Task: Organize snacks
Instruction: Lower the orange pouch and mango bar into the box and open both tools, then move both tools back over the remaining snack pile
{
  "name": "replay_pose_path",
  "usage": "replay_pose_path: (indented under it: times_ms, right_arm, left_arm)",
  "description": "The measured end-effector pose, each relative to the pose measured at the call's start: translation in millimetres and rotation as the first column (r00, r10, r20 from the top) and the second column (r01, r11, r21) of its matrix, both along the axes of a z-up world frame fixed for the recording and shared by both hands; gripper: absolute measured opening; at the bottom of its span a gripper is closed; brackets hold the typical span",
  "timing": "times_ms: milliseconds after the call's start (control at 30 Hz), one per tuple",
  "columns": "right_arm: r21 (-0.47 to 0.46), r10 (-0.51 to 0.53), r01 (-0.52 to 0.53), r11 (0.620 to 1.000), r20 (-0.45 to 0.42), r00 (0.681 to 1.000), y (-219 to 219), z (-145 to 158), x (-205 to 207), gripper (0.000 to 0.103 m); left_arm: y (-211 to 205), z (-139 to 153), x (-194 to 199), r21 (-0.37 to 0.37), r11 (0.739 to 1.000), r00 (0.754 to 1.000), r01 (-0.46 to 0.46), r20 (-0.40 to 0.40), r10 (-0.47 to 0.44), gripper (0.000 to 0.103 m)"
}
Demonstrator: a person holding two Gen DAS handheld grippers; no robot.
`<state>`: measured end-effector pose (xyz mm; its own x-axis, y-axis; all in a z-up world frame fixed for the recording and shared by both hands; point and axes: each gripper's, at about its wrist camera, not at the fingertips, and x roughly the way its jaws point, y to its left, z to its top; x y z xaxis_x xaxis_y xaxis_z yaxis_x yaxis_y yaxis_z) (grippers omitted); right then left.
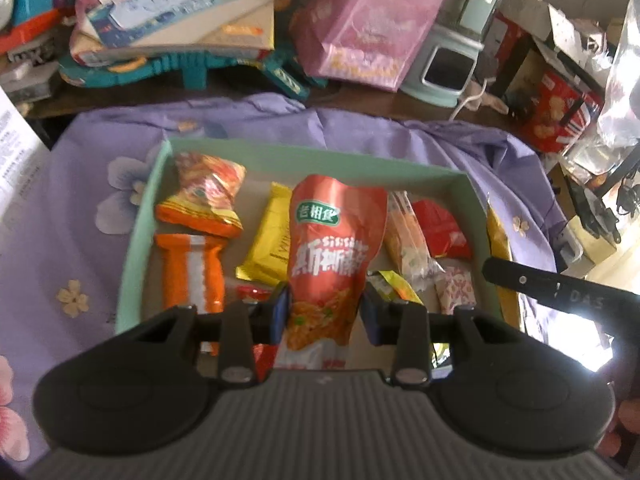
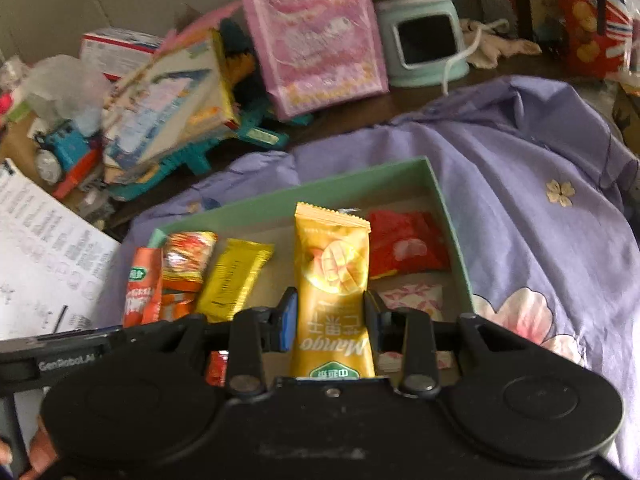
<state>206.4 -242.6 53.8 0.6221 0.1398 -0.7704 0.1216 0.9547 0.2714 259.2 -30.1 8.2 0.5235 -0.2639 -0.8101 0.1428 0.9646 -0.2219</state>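
A mint green box [image 1: 320, 156] on the purple cloth holds several snack packets. My left gripper [image 1: 326, 312] is shut on a red-orange pouch with a green logo [image 1: 336, 232], held upright above the box. In the right wrist view my right gripper [image 2: 331, 316] is shut on a yellow mango packet [image 2: 332, 260] over the right part of the same box [image 2: 288, 196]. The red-orange pouch [image 2: 142, 288] shows at the box's left end there. Lying in the box are a crinkled orange packet [image 1: 208, 196], a yellow bar [image 1: 268, 240] and a red packet [image 1: 440, 232].
The box lies on a purple floral cloth [image 1: 80, 208]. Behind it stand a pink bag [image 1: 368, 28], a mint appliance [image 1: 444, 68] with a white cord, stacked toy boxes [image 1: 168, 12] and a red biscuit box [image 1: 556, 112]. A printed sheet [image 2: 44, 248] lies at the left.
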Motion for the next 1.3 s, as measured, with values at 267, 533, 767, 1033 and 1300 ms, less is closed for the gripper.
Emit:
replay_pose_path:
  times_ms: [267,533,767,1033,1300]
  right_arm:
    - [0.033,-0.053,0.053,0.998,-0.011,0.999,-14.1,-15.8,10.9,0.074]
    - [0.005,-0.054,0.054,0.999,0.021,0.998,-19.5,-9.3,-8.8,0.103]
    - [-0.007,-0.045,0.045,0.999,0.027,0.999,-18.4,3.6,-28.0,0.103]
    - [-0.006,-0.027,0.027,1.0,0.058,0.998,-13.1,24.2,-59.1,0.103]
    - [-0.006,-0.01,0.01,1.0,0.021,1.0,-14.0,17.0,-96.7,0.103]
  left_arm:
    - [-35.9,-26.7,17.6,0.059,0.998,0.999,0.019,-0.028,-0.017,0.092]
    - [-36.7,-27.3,11.3,0.129,0.992,1.0,-0.011,-0.014,0.012,0.103]
    - [-30.7,-14.9,-5.4,0.133,0.991,1.0,-0.014,-0.004,0.015,0.103]
    - [-24.7,3.7,-38.6,0.145,0.989,0.999,-0.012,0.032,0.008,0.103]
    - [5.8,-10.9,-77.7,0.16,0.987,1.0,-0.02,0.008,0.019,0.103]
